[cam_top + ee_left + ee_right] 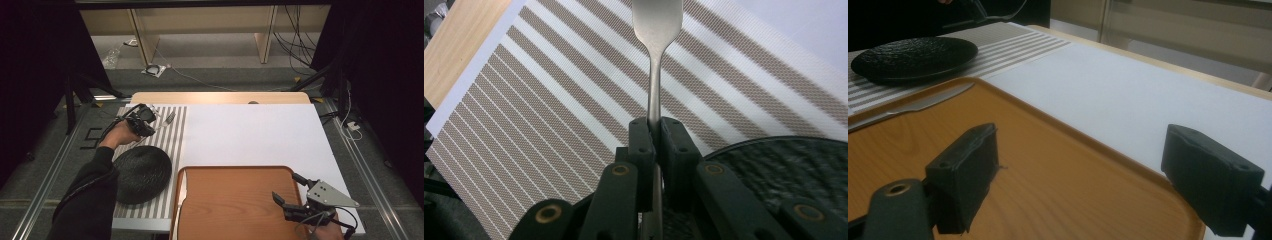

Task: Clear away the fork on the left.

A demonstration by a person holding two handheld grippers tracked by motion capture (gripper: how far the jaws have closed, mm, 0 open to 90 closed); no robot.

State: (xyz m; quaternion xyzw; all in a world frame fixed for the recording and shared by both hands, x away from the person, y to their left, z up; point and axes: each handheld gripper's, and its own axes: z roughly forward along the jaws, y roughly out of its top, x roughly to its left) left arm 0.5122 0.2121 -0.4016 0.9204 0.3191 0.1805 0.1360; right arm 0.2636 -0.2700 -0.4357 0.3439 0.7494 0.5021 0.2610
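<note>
The right hand-held gripper (291, 189) is held released over the wooden tray (235, 210) at five o'clock. Farther off, at ten o'clock, the fork (655, 75) is grasped by its thin handle in the left hand-held gripper (150, 121) above the striped placemat (524, 115); so narrow a hold could let it pivot or be dropped onto the black plate (141, 173).

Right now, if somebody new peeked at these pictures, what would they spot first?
Probably the shiny metal fork, pinched by its handle in the left gripper above the brown-and-white striped placemat. Next, the round black textured plate on that placemat, at the table's left. Then the big orange-brown wooden tray at the near edge, with the right gripper open over its right side.
</note>
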